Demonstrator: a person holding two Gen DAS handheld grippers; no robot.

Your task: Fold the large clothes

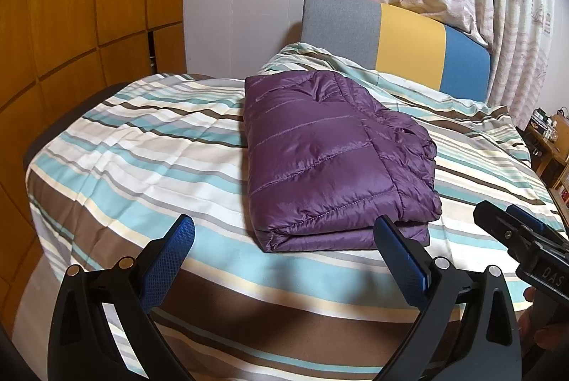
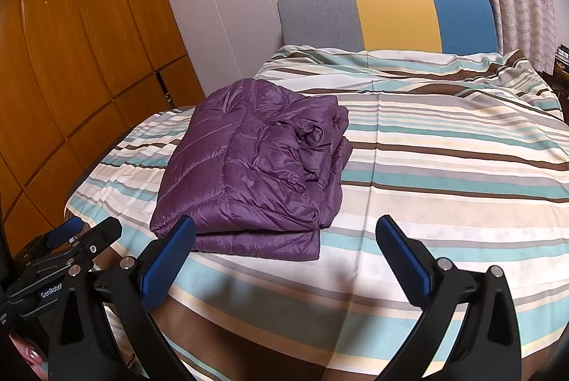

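Both wrist views toward headboard (image 1: 394, 36)

Purple quilted jacket (image 1: 330, 153); teal, brown, cream striped bedspread (image 1: 142, 146); grey-yellow-blue headboard (image 1: 409, 39).

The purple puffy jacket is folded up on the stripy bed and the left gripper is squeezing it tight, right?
Not quite. The purple puffy jacket is folded on the stripy bed, but the left gripper is not squeezing it. The left wrist view shows its fingers spread wide open, short of the jacket, holding nothing.
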